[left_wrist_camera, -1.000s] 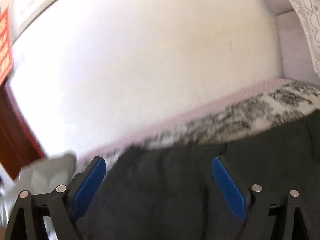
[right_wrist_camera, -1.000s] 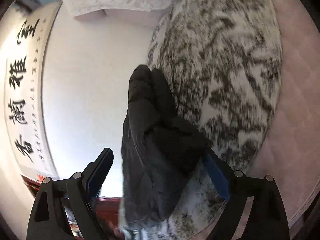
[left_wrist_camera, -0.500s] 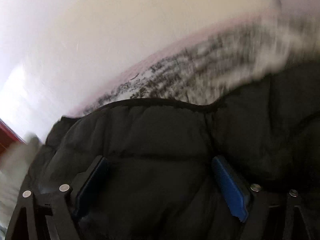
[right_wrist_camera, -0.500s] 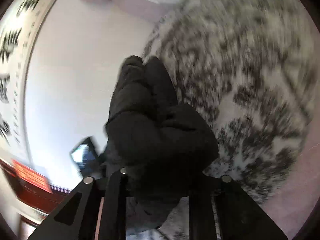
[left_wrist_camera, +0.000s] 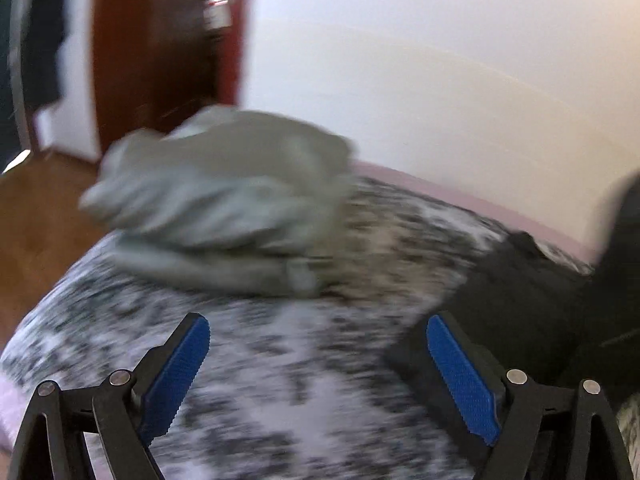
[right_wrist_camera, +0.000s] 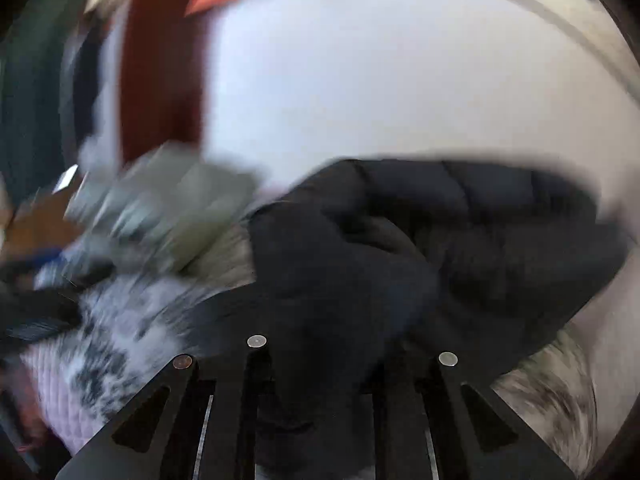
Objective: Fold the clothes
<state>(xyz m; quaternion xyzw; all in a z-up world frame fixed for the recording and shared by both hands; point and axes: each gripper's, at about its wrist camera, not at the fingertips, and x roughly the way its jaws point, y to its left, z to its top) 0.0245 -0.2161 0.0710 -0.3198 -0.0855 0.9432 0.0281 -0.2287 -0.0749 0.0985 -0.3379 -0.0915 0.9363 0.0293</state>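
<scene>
On my left, a grey garment (left_wrist_camera: pixel 224 200) lies bunched on the patterned bedspread (left_wrist_camera: pixel 280 380); my left gripper (left_wrist_camera: pixel 318 372) hangs over bare bedding, fingers spread, grasping nothing; rightward, the black padded jacket (right_wrist_camera: pixel 440 248) lies heaped, and my right gripper (right_wrist_camera: pixel 320 360) is clenched on a fold of it; I judge a fold is under way; next, the free side needs a matching hold.

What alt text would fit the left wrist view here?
The open left gripper, blue-padded jaws spread wide and empty, hovers over a black-and-white patterned bedspread. A crumpled grey-green garment lies on the bed ahead, a black puffer jacket at right; white wall and red-brown door frame behind, all motion-blurred.
</scene>
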